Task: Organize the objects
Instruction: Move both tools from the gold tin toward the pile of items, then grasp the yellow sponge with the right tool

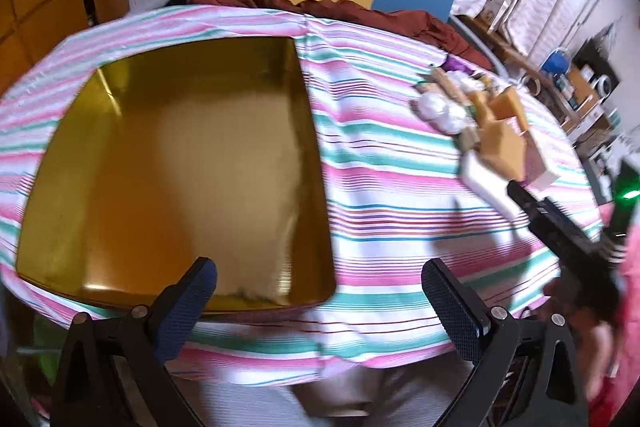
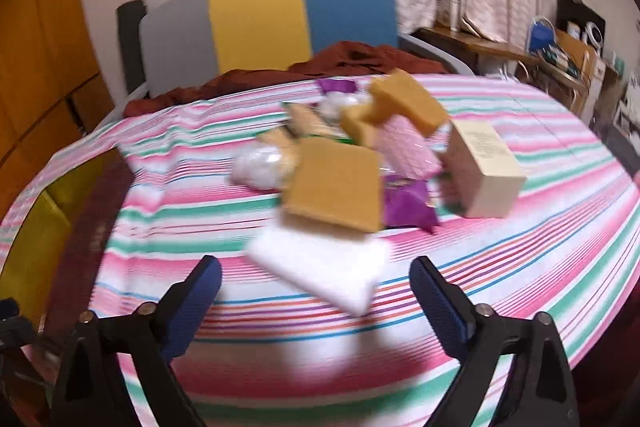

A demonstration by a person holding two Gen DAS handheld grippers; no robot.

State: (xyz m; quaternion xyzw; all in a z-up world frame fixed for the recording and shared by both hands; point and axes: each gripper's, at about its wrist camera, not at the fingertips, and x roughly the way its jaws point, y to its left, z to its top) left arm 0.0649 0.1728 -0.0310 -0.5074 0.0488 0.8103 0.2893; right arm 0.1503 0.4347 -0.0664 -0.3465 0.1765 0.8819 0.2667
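Note:
A gold tray (image 1: 180, 163) lies empty on the striped tablecloth (image 1: 392, 219); its corner shows at the left edge (image 2: 36, 227) of the right wrist view. My left gripper (image 1: 320, 277) is open at the tray's near right corner, holding nothing. A pile sits on the cloth to the right: yellow sponges (image 2: 336, 183), a white sponge (image 2: 320, 267), a pink pack (image 2: 404, 147), a purple packet (image 2: 408, 207) and a cream box (image 2: 484, 171). My right gripper (image 2: 316, 269) is open just in front of the white sponge. In the left wrist view the right gripper's black body (image 1: 560, 227) reaches toward the pile (image 1: 492, 135).
A grey, yellow and blue chair back (image 2: 272, 15) stands behind the table with a rust-red cloth (image 2: 320, 67) draped at the far edge. Cluttered shelves (image 2: 560, 43) and a curtain fill the right background. A hand (image 1: 600, 343) holds the right gripper at the right edge of the left wrist view.

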